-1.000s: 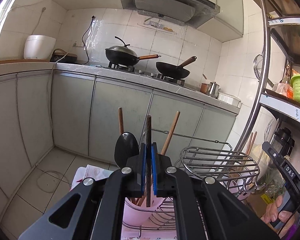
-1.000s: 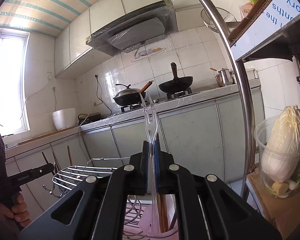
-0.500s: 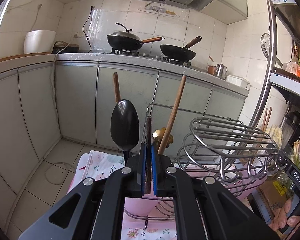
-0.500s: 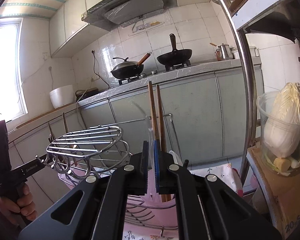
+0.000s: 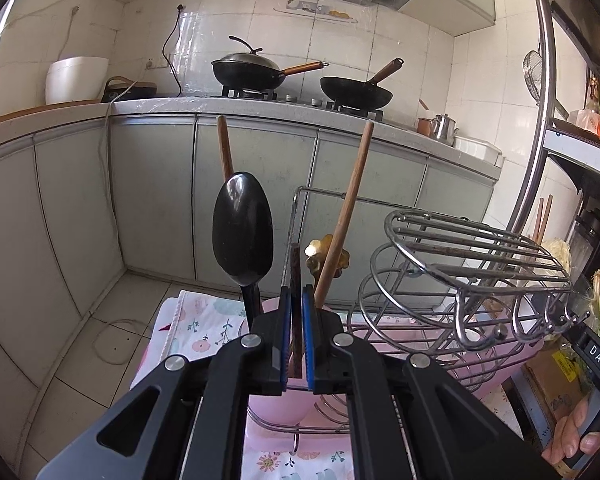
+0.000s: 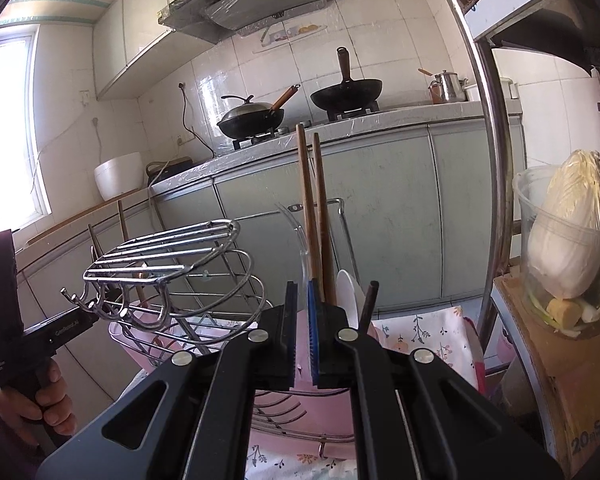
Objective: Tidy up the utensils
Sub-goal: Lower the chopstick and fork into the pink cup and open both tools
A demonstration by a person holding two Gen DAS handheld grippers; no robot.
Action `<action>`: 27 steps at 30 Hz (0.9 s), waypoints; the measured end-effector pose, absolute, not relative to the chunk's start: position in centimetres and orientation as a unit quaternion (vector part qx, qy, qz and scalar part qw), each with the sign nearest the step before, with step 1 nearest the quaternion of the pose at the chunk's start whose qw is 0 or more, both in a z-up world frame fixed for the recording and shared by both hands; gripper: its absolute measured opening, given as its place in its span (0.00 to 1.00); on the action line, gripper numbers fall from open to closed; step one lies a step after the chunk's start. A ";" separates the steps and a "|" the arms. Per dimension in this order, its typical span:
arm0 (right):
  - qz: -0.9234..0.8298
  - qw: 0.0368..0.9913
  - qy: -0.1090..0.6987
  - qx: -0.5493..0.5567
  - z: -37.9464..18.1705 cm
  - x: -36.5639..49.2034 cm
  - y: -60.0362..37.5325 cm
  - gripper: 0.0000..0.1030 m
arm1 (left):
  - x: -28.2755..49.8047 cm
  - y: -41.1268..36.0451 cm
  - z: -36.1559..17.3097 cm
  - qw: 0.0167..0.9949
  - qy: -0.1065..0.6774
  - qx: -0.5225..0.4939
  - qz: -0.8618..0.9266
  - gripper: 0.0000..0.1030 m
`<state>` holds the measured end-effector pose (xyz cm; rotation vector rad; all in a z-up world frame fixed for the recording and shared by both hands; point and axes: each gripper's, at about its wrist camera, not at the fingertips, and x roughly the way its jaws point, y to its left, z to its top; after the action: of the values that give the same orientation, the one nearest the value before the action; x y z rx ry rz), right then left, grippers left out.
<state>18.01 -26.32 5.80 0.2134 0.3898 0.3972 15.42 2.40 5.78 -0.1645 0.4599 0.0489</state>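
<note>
The left gripper (image 5: 296, 312) is clamped on one dark wooden stick-like utensil handle (image 5: 295, 272), which stands upright between its two blue-lined pads over the pink plastic utensil cup (image 5: 276, 408). One glossy black plastic spoon (image 5: 242, 232) stands bowl-up in that cup just left of the pads, and two long brown wooden handles (image 5: 346, 216) lean out of it, one to each side. One small yellow ornament-like piece (image 5: 320, 254) shows just beside the right-hand handle; what it belongs to cannot be told.

The right gripper (image 6: 302, 308) has its pads close together on one clear transparent plastic utensil (image 6: 305, 264), whose pale curved stem rises between them; the grip itself is hard to see through the clear plastic. Just right of the pads stand two brown wooden chopsticks (image 6: 314, 208) side by side, one white plastic spoon (image 6: 348, 292) and one thin dark stick (image 6: 367, 304), all upright in the second pink holder (image 6: 328, 404).

Between the two grippers sits one chrome wire dish rack (image 5: 472, 264) on a floral cloth (image 5: 204, 328). Two black woks (image 5: 246, 70) sit on the stove behind, one of them lidded. One hand (image 6: 40, 396) holds the left gripper's handle at the edge of the right view.
</note>
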 end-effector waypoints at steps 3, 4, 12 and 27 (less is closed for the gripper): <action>0.195 0.955 0.201 0.103 5.7 18.1 -26.2 0.06 | 15.4 2.4 5.8 0.970 0.228 -0.081 0.024 0.05; 0.194 0.954 0.205 0.102 5.6 18.2 -26.2 0.06 | 15.3 2.3 5.8 0.970 0.228 -0.081 0.024 0.06; 0.194 0.946 0.240 0.098 5.0 18.8 -26.0 0.10 | 15.1 2.3 5.8 0.968 0.235 -0.082 0.022 0.17; 0.188 0.947 0.248 0.081 5.7 17.8 -26.3 0.44 | 14.8 2.6 6.6 0.964 0.249 -0.098 0.008 0.34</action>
<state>17.79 -26.35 5.70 0.1646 0.5040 0.3835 14.81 2.63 6.56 -0.1984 0.5040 0.0164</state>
